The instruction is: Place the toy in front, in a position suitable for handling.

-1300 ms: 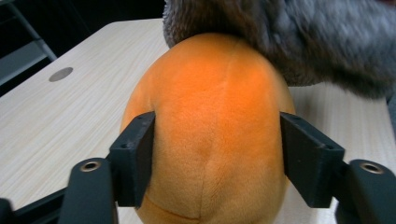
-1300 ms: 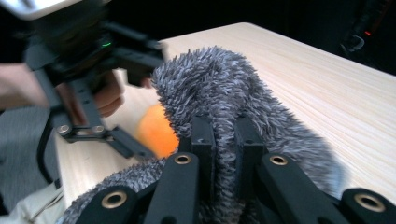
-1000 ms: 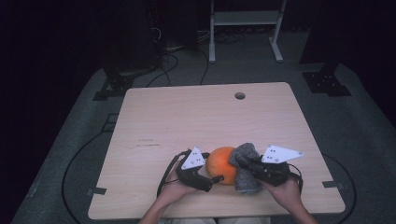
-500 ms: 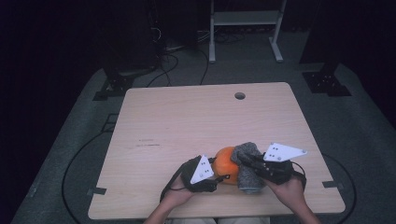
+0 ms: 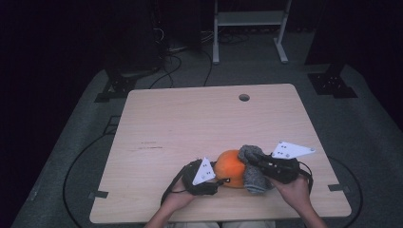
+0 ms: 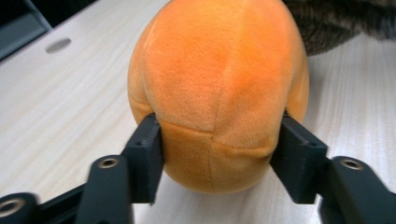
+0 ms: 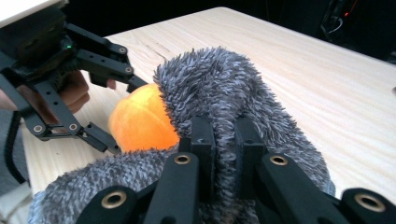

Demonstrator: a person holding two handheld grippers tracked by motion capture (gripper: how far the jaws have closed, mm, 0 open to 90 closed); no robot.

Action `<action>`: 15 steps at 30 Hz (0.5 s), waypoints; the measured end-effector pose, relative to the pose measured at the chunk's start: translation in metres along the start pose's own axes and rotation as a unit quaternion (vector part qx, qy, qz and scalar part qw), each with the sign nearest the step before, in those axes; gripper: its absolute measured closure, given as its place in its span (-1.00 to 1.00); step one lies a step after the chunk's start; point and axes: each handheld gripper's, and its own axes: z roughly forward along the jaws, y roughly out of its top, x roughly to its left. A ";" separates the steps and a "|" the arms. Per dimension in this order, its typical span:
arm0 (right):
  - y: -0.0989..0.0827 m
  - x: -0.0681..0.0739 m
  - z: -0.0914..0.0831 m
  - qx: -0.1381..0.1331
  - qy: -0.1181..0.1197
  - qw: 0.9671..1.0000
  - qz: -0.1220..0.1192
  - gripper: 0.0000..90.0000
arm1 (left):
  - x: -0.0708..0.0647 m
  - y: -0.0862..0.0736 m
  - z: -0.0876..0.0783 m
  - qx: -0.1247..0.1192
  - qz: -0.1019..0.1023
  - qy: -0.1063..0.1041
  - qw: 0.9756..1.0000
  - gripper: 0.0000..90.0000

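An orange plush ball (image 5: 230, 166) rests on the wooden table (image 5: 190, 123) near its front edge. My left gripper (image 5: 221, 175) comes at it from the left; its jaws have just been closing. In the left gripper view the pads (image 6: 147, 154) dent both sides of the ball (image 6: 219, 84), so the left gripper (image 6: 219, 149) is shut on it. A grey fuzzy sock (image 5: 254, 178) drapes against the ball's right side. My right gripper (image 7: 224, 135) is shut on a fold of the sock (image 7: 224, 93), with the ball (image 7: 140, 123) and left gripper (image 7: 122, 115) beyond.
A round cable hole (image 5: 244, 97) sits near the table's far edge. Bare wood stretches across the middle and far parts of the top. Behind the table, a white stand's legs (image 5: 247, 38) and cables (image 5: 180, 52) lie on the dark floor.
The left gripper has shifted slightly right, onto the orange ball, and its jaws have closed on it. The right gripper has stayed in place with the sock.
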 end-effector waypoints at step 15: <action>-0.014 -0.003 0.005 0.024 0.020 0.999 0.024 0.80 | 0.012 -0.004 -0.012 -0.035 -0.052 -0.025 0.998 -0.27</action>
